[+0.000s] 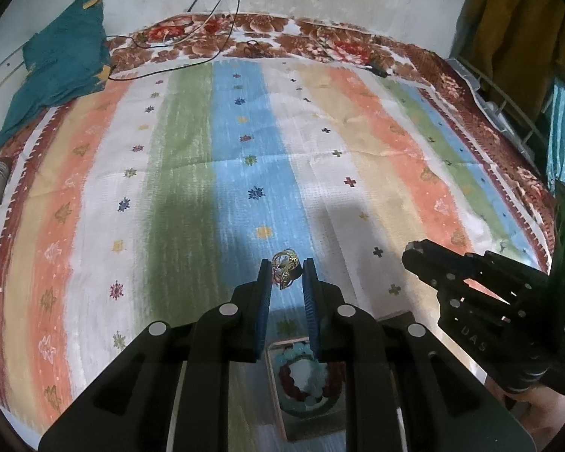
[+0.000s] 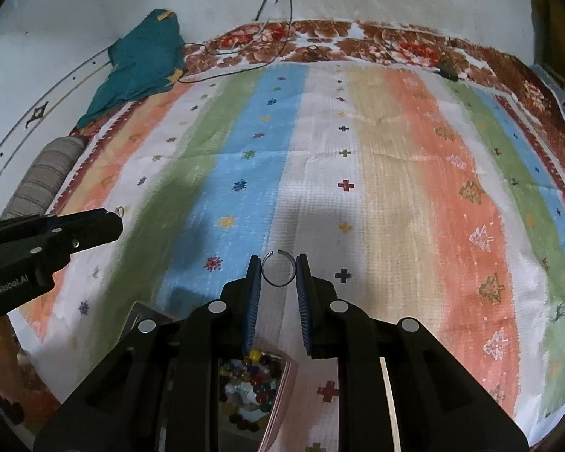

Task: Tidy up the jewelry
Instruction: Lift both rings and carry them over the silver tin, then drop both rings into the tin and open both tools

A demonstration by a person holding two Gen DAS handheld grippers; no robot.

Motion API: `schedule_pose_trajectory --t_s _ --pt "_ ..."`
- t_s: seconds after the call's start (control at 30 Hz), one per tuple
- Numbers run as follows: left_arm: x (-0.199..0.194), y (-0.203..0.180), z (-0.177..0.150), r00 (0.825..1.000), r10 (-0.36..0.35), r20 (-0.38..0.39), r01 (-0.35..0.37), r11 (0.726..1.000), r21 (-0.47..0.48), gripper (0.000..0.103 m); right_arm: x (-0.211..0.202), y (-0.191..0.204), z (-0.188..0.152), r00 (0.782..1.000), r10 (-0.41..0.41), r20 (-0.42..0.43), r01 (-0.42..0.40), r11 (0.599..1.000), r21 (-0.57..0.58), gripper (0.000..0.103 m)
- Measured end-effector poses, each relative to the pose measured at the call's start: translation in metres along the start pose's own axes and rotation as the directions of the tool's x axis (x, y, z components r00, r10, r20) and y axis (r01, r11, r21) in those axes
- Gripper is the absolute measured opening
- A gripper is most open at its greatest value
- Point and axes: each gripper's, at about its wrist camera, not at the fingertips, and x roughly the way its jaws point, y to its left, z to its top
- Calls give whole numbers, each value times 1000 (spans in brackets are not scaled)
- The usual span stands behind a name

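Beaded bracelets fill one tray; mixed beads fill another.

left wrist view low over the striped bedcover, facing the wall at 12 o'clock, right wrist view alike, both sharing the bedcover and teal cloth at 10 o'clock

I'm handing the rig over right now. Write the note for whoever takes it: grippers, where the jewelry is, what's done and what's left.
Left gripper: shut on gold ornament, above the bed.
Right gripper: shut on thin open ring, also above the bed.
Box below the left gripper holds beaded bracelets; multicolored beads lie in the box under the right.
Done: both pieces picked up. Left: place both in the boxes.
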Motion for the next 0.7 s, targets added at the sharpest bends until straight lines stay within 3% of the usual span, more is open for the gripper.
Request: schedule_pose_trajectory --t_s 0.7 --pt "-37 -14 -35 999 -33 41 31 999 44 16 -30 14 -37 999 36 5 -36 999 -38 19"
